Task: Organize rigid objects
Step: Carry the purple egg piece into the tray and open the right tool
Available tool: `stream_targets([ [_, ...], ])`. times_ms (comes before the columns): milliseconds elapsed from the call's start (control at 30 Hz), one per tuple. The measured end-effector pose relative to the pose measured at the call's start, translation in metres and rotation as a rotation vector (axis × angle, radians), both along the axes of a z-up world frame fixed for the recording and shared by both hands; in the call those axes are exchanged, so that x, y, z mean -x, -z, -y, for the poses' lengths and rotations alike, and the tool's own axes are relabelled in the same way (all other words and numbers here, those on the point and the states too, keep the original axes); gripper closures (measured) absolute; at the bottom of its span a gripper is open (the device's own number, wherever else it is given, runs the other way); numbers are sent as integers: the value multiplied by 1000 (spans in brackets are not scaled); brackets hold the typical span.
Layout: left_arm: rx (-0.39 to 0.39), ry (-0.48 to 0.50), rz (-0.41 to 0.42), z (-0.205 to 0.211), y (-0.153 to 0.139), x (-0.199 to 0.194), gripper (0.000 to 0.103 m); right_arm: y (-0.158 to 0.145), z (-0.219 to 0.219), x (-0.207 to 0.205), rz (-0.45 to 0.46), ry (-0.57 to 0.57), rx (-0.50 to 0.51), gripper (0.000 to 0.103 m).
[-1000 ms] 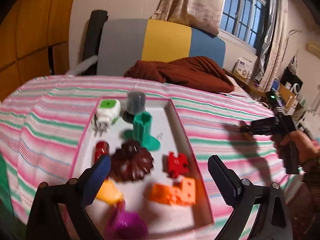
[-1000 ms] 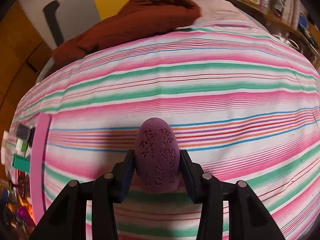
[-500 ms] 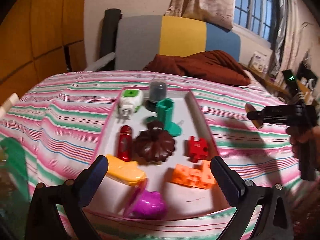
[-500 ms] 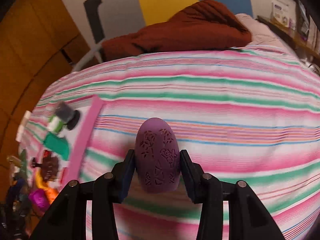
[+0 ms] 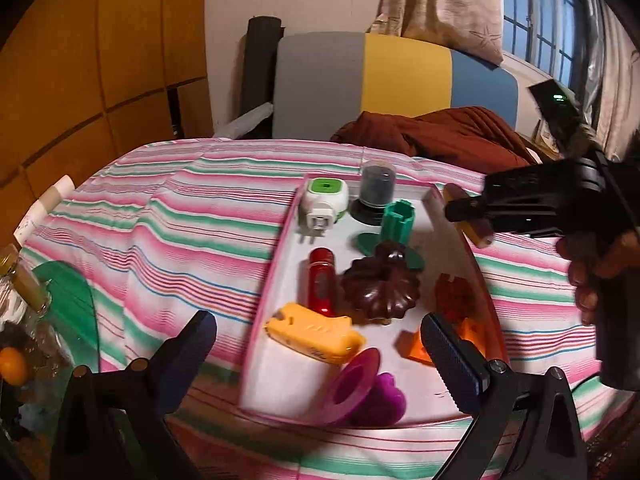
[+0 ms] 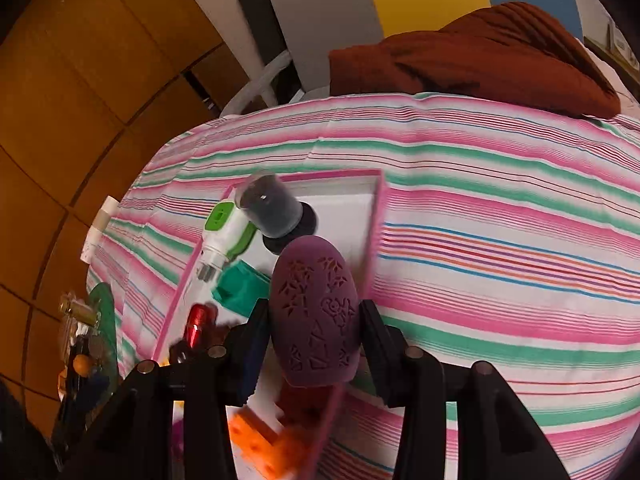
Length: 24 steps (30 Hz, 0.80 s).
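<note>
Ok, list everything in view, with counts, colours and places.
tray: 1, pink rim, on bed
plug: 1, white-green, tray far left
jar: 1, dark, tray far end
stand: 1, green, tray middle
tube: 1, red, tray left
mould: 1, brown, tray centre
yellow piece: 1, tray near left
egg: 1, purple, in right gripper
blanket: 1, rust, far side of bed
left gripper: open, near tray
right gripper: shut, over tray edge

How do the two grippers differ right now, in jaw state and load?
The left gripper has its jaws spread wide and holds nothing, low at the near end of the pink-rimmed tray. The right gripper is clamped on a purple oval piece above the tray's right rim. Both are black and two-fingered.
</note>
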State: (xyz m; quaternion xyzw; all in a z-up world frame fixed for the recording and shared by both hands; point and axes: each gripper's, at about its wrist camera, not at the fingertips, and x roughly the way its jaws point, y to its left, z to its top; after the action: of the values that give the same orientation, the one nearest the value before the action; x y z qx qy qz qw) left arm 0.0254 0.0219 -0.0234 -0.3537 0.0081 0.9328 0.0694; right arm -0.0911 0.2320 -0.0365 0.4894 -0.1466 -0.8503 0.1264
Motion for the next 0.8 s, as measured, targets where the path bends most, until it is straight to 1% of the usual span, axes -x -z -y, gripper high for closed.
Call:
stream_targets([
  [167, 0, -19, 4, 10, 0, 0, 0, 8, 19, 23, 22, 47, -59, 59],
  [300, 27, -34, 10, 13, 2, 0, 0, 16, 22, 33, 38, 85, -106, 59],
  [367, 45, -43, 0, 13, 2, -1, 0, 21, 21, 37, 48, 115, -132, 58],
  [433, 60, -52, -12, 14, 3, -2, 0, 21, 22, 37, 36, 130, -133, 58],
  [533, 64, -61, -15, 14, 2, -3, 0, 21, 26, 37, 29, 130, -169, 58],
  [800, 55, -95, -1, 18, 1, -1, 0, 21, 28, 34, 7, 126, -191, 58],
])
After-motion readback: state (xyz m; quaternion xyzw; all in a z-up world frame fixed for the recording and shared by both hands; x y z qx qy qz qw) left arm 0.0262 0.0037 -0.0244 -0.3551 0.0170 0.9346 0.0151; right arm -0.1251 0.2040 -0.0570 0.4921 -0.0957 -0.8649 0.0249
